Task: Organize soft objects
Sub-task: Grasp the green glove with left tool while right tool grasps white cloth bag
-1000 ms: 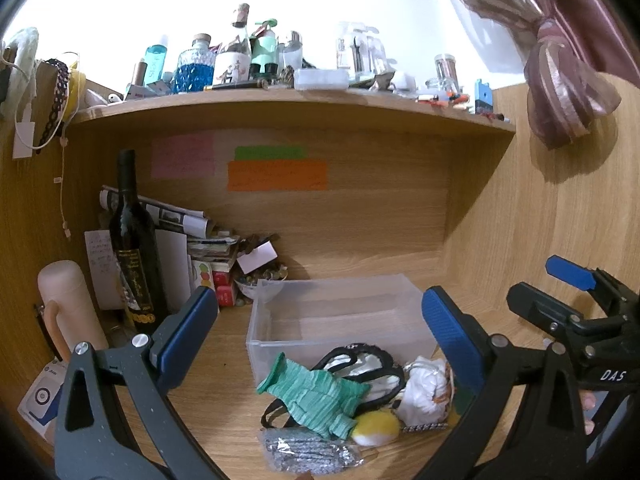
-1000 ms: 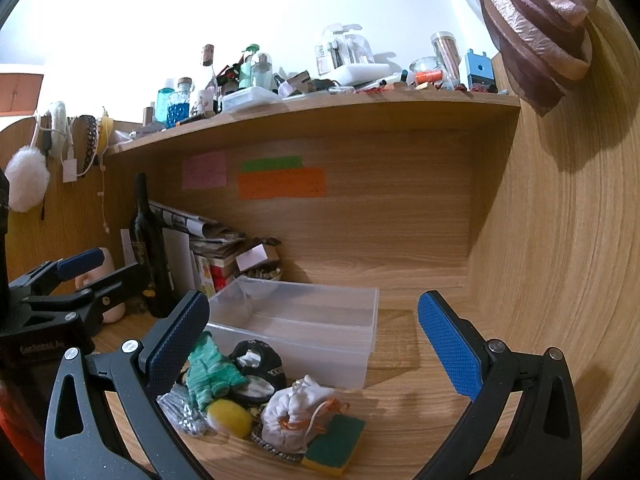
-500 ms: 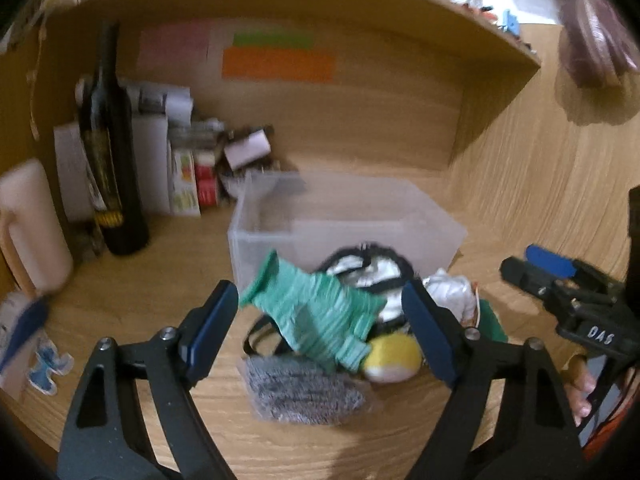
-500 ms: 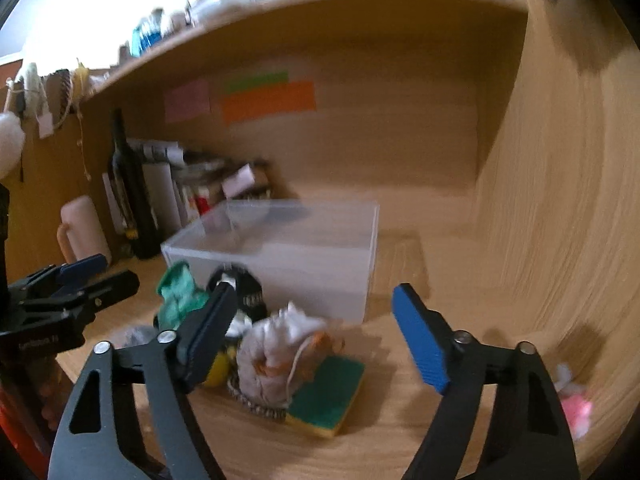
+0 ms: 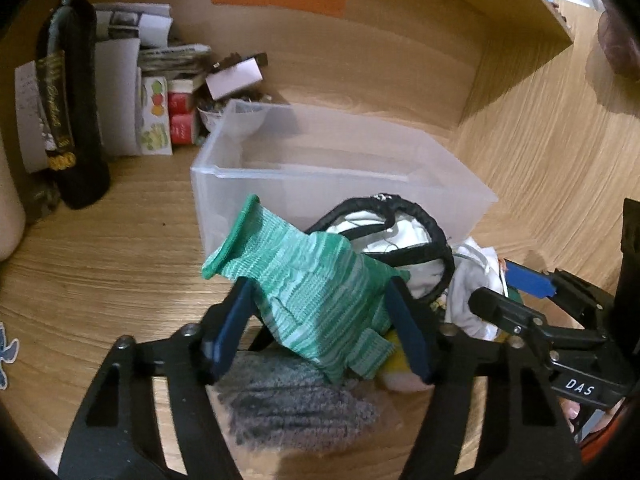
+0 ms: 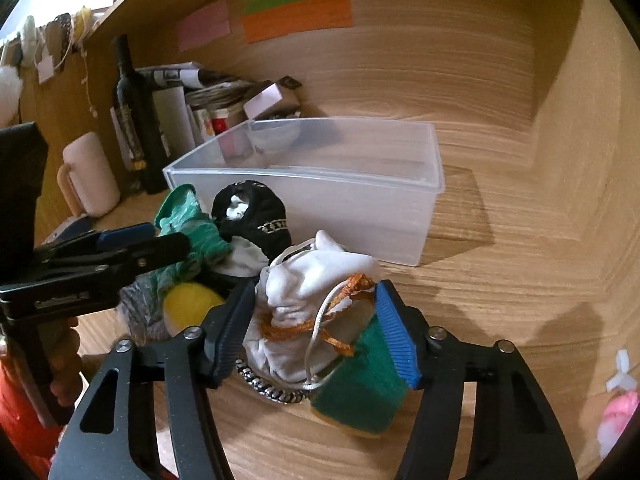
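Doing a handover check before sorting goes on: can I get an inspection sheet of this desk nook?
Surface: wooden desk, bare to the right of the bin.
Job's things: green knit glove, white drawstring pouch, black-and-white cap, yellow ball, grey scrubber and green sponge piled before the clear plastic bin, which looks empty.
Clutter: wine bottle, cream mug, papers and small boxes at the back.
Grippers: left gripper jaws have just been closing around the glove; right gripper jaws around the pouch.
Cables: nothing seen.
Surroundings: coloured sticky notes on the back panel.
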A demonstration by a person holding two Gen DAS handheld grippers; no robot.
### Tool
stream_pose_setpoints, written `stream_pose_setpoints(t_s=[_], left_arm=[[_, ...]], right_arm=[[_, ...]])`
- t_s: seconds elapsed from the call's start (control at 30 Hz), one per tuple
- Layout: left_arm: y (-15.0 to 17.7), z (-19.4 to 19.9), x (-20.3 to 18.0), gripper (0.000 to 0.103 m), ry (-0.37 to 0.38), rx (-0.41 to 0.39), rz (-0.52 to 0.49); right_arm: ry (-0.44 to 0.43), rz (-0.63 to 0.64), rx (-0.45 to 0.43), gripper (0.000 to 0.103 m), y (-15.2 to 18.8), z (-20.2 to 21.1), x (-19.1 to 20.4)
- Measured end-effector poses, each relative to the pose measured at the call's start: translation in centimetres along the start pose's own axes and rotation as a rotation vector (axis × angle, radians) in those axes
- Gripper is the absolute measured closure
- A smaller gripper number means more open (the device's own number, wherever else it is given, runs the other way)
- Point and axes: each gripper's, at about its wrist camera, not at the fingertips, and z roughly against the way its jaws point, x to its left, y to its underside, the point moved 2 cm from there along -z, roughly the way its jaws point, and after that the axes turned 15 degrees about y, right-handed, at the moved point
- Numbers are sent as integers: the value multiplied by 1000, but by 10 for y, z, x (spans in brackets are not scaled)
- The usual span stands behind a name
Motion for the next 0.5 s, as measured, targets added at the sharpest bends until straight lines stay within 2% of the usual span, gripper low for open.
stream_pose_setpoints(t_s=[0.23, 0.3, 0.5], left_arm=[[5, -2, -6, 65, 30, 10, -44], [8, 0, -8, 71, 40, -6, -55], [7, 14, -8, 81, 60, -31, -43]], right_arm=[[-22, 29, 24, 68, 1, -8, 2], [-28, 21, 25, 78, -1, -9, 3], [-12, 1, -17, 84, -2, 1, 0]])
